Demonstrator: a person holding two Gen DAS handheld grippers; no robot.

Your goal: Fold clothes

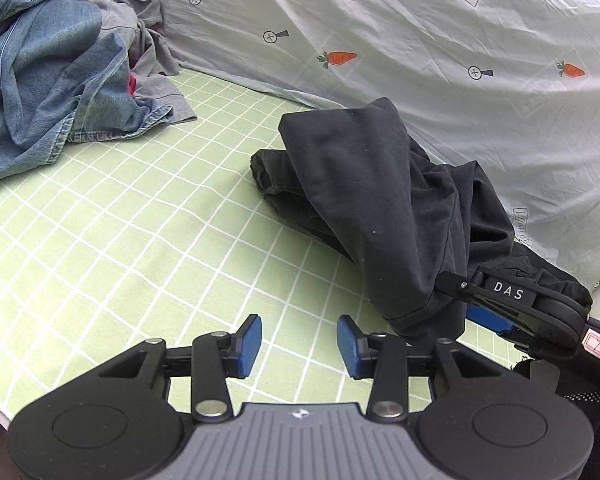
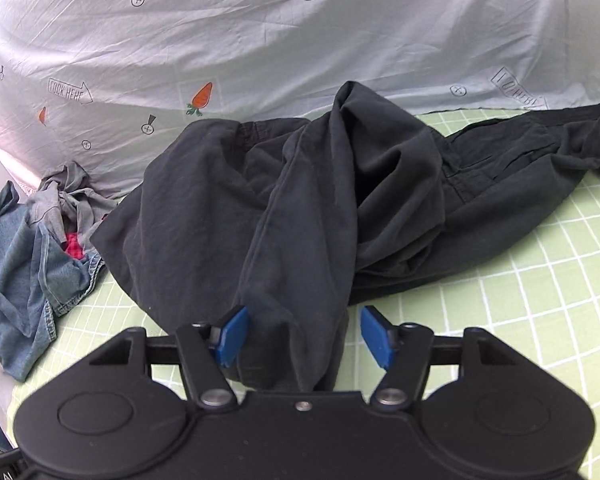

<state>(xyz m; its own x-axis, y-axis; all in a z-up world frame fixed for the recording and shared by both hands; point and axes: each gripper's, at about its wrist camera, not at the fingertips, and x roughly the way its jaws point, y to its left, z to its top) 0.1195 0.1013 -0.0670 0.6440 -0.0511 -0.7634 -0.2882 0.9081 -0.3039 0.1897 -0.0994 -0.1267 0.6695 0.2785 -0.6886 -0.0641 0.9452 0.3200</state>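
Observation:
Black trousers (image 1: 364,184) lie crumpled on the green checked sheet (image 1: 140,220), against a pale quilt. My left gripper (image 1: 299,344) is open over bare sheet just left of the trousers' near end, with nothing between its blue pads. In the right wrist view my right gripper (image 2: 304,336) is open wide, and a fold of the black trousers (image 2: 300,200) hangs down between its pads and over its body. The pads do not press the cloth. The left wrist view shows the right gripper (image 1: 460,304) at the trousers' near right edge.
A heap of blue denim (image 1: 40,80) with a grey garment (image 1: 140,20) and a bit of red cloth sits at the far left. The pale quilt with carrot prints (image 1: 420,40) rises behind. The sheet's edge runs along the lower left.

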